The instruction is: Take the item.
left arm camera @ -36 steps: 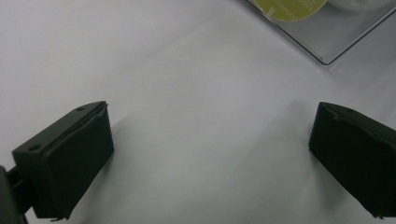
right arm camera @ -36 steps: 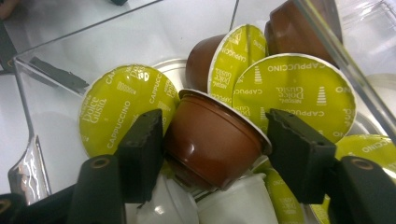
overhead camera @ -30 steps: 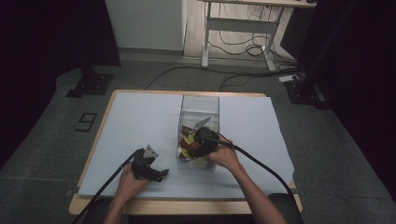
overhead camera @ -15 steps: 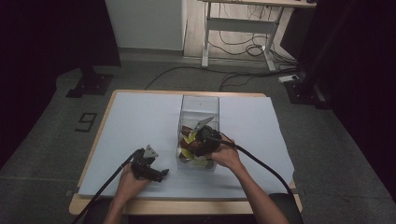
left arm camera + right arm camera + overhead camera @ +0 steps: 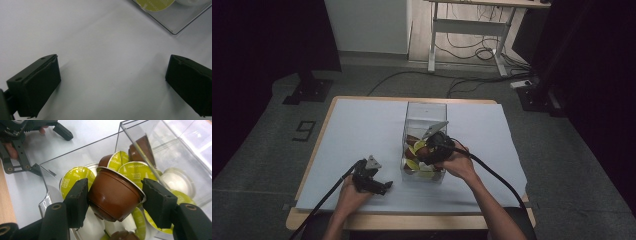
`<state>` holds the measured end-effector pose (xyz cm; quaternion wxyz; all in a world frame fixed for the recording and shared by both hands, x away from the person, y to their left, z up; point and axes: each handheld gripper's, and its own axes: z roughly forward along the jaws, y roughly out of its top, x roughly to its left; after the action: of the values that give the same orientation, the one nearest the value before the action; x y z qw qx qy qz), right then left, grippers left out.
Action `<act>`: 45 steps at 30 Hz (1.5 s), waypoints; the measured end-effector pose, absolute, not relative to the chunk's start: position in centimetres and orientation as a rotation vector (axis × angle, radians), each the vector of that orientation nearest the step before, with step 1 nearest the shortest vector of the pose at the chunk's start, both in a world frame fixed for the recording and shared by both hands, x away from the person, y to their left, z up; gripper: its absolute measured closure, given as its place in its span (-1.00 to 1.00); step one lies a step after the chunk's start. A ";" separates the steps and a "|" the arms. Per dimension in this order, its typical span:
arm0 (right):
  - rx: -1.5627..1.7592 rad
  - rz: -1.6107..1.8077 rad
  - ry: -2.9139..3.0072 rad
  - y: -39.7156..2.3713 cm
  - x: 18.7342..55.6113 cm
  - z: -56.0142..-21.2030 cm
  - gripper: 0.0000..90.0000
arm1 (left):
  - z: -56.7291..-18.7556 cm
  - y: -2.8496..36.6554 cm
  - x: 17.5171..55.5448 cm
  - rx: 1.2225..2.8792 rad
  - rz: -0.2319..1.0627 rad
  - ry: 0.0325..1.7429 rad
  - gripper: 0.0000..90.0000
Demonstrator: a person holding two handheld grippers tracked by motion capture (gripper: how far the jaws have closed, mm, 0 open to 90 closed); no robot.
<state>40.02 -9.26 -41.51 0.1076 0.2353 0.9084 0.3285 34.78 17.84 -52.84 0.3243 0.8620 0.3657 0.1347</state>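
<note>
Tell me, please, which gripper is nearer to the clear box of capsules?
The right gripper is nearer: it is inside the clear box, clamped on a brown capsule. The left gripper rests on the table beside the box, apart from it.

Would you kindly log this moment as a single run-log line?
right claw: shut on brown capsule | place: above clear box of capsules | left claw: open, over white table cover

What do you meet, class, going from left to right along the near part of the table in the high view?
Left gripper held open over the white table cover → clear box of coffee capsules → right gripper, shut on a brown capsule.
</note>
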 end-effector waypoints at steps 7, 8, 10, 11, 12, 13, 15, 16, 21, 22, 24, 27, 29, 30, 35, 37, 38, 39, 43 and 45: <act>0.701 0.993 2.642 -10.3 39.7 -40.2 -0.12 | -52.8 17.8 34.8 2.261 0.353 0.959 -1.00; 0.704 0.995 2.640 -10.4 39.7 -40.0 -0.12 | -52.8 17.8 34.8 2.261 0.353 0.959 -1.00; 0.710 0.998 2.638 -10.7 39.7 -39.8 -0.12 | -52.8 17.8 34.8 2.261 0.353 0.959 -1.00; 0.709 0.998 2.634 -10.8 39.7 -39.7 -0.12 | -52.8 17.8 34.8 2.261 0.353 0.959 -1.00; 0.713 1.001 2.631 -10.9 39.7 -39.6 -0.12 | -52.8 17.8 34.8 2.261 0.353 0.959 -1.00; 0.721 1.005 2.628 -11.1 39.6 -39.5 -0.12 | -52.8 17.8 34.8 2.261 0.353 0.959 -1.00; 0.729 1.009 2.621 -11.3 39.6 -39.3 -0.12 | -52.8 17.8 34.8 2.261 0.353 0.959 -1.00; 0.736 1.009 2.618 -11.4 39.6 -39.2 -0.12 | -52.8 17.8 34.8 2.261 0.353 0.959 -1.00; 0.756 1.024 2.597 -12.1 39.5 -38.6 -0.12 | -52.8 17.8 34.8 2.261 0.353 0.959 -1.00; 0.761 1.026 2.596 -12.3 39.5 -38.5 -0.12 | -52.8 17.8 34.8 2.261 0.353 0.959 -1.00; 0.768 1.028 2.588 -12.6 39.5 -38.3 -0.12 | -52.8 17.8 34.8 2.262 0.353 0.959 -1.00; 0.775 1.025 2.577 -13.1 39.5 -38.0 -0.12 | -52.8 17.8 34.8 2.261 0.354 0.959 -1.00; 0.786 1.022 2.569 -13.4 39.5 -37.9 -0.12 | -52.8 17.8 34.8 2.262 0.353 0.959 -1.00; 0.793 1.022 2.562 -13.6 39.5 -37.8 -0.12 | -52.8 17.8 34.8 2.262 0.354 0.959 -1.00; 0.822 1.010 2.544 -14.6 39.5 -37.7 -0.12 | -52.8 17.8 34.8 2.261 0.353 0.959 -1.00; 0.830 1.006 2.536 -15.0 39.6 -37.6 -0.12 | -52.8 17.8 34.8 2.262 0.354 0.959 -1.00; 0.839 1.007 2.529 -15.2 39.6 -37.6 -0.12 | -52.8 17.8 34.8 2.262 0.354 0.959 -1.00; 0.844 1.009 2.525 -15.5 39.6 -37.5 -0.12 | -52.8 17.8 34.8 2.262 0.353 0.959 -1.00; 0.860 1.009 2.506 -16.4 39.6 -37.3 -0.12 | -52.8 17.8 34.8 2.262 0.353 0.959 -1.00; 0.874 1.006 2.495 -16.8 39.6 -37.3 -0.12 | -52.8 17.8 34.8 2.261 0.353 0.959 -1.00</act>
<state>39.61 -16.83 -37.26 0.1558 0.3053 0.8713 0.3513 34.77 17.84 -52.84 0.3241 0.8621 0.3656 0.1345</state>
